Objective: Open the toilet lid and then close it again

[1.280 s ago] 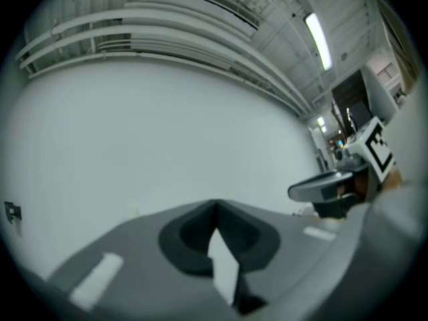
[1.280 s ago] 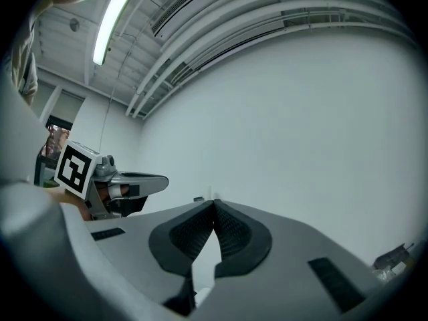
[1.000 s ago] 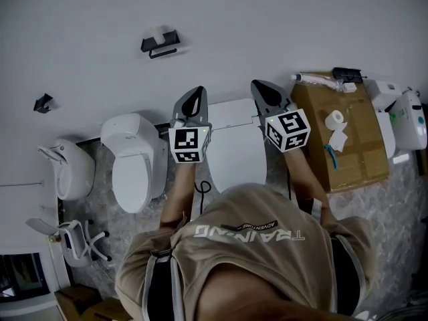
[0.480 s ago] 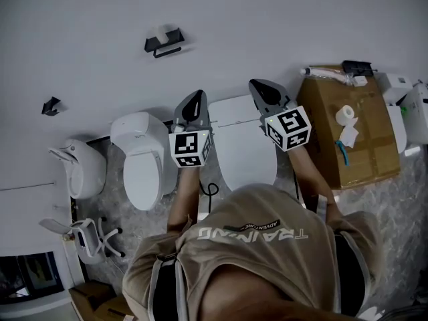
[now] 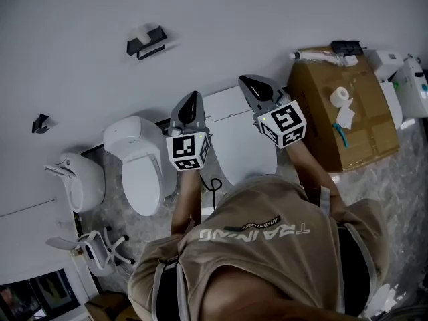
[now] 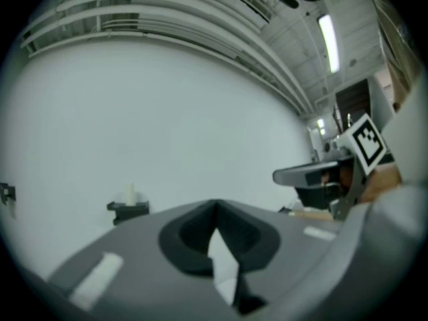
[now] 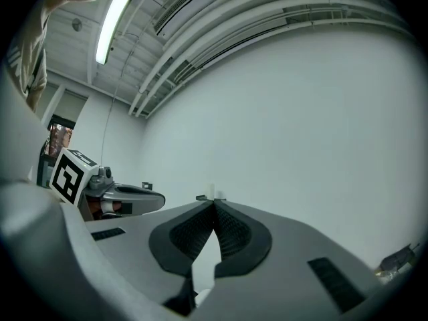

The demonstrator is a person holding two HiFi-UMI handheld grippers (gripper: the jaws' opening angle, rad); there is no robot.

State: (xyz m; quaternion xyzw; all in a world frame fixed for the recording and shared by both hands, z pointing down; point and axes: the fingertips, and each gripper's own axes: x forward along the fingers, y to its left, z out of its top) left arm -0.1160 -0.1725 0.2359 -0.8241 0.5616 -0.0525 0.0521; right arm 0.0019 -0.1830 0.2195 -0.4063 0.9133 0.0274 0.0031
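Toilet lid [image 5: 235, 138] lies shut on its bowl directly below me, between my two grippers. Left gripper [image 5: 192, 101] and right gripper [image 5: 250, 83] are each clenched tip to tip on nothing and aimed at the wall [image 5: 200, 25]. I judge that I hold them flanking the lid so either can drop to its edge for lifting.

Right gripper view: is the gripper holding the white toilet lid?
No, the grey right gripper has its jaws shut together with nothing between them.
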